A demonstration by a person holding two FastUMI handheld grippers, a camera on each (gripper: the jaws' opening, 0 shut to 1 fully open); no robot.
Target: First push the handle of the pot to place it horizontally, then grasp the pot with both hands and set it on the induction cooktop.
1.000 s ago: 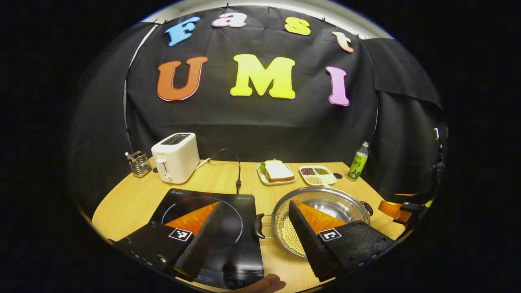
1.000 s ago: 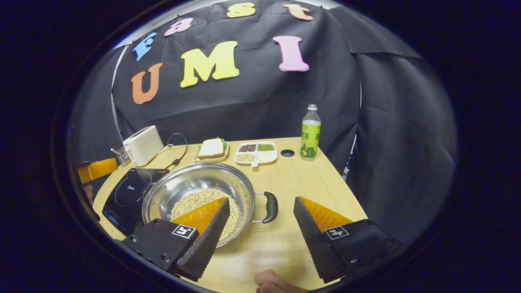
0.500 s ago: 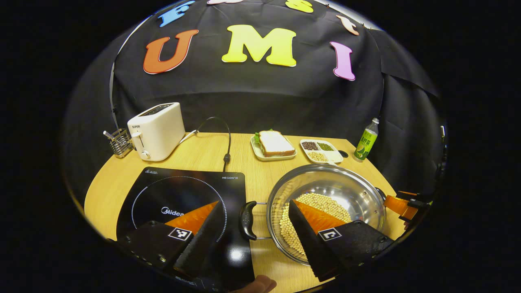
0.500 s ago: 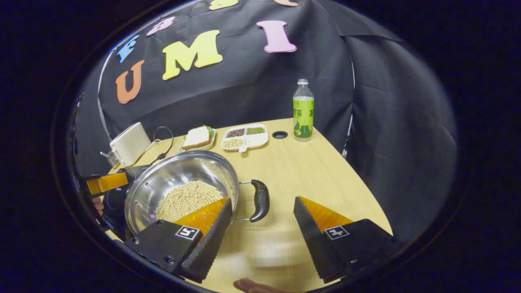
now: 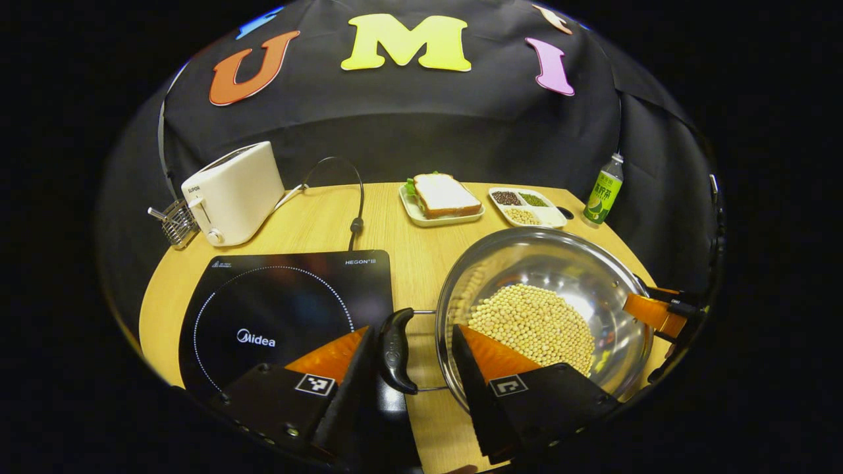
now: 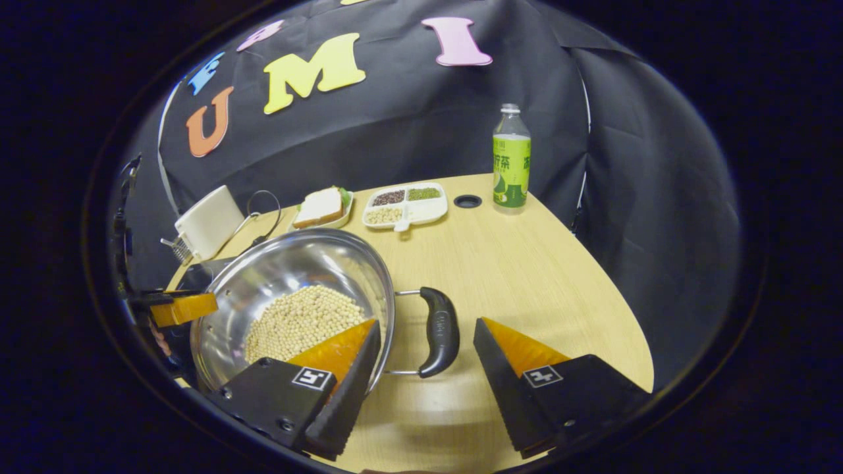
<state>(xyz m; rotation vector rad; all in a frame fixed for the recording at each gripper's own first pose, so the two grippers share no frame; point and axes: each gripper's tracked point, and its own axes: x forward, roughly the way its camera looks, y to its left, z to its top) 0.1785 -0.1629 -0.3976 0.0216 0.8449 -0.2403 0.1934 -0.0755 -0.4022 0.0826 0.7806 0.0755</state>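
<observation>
Left gripper (image 5: 411,368): fingers apart, bracketing the pot's left handle (image 5: 395,351), not yet pressing on it. Right gripper (image 6: 425,359): fingers wide apart, the right handle (image 6: 440,331) between them, clear of both.

The pot (image 5: 573,270) stands on the table (image 6: 527,276) toward its near edge, just beside the right edge of the induction cooktop (image 5: 276,303). Its two handles lie level, across from one another. It holds a bed of soybeans (image 5: 537,322).

Judgement: the polished steel wall is slippery and too wide to pinch; the stiff black loop handles are the proper hold. The load adds weight, and loose beans will shift if the pot tilts, so both sides should rise level.

Toward the far edge: toaster (image 5: 230,191), sandwich plate (image 5: 441,197), divided dish (image 5: 527,207), bottle (image 6: 511,161).
</observation>
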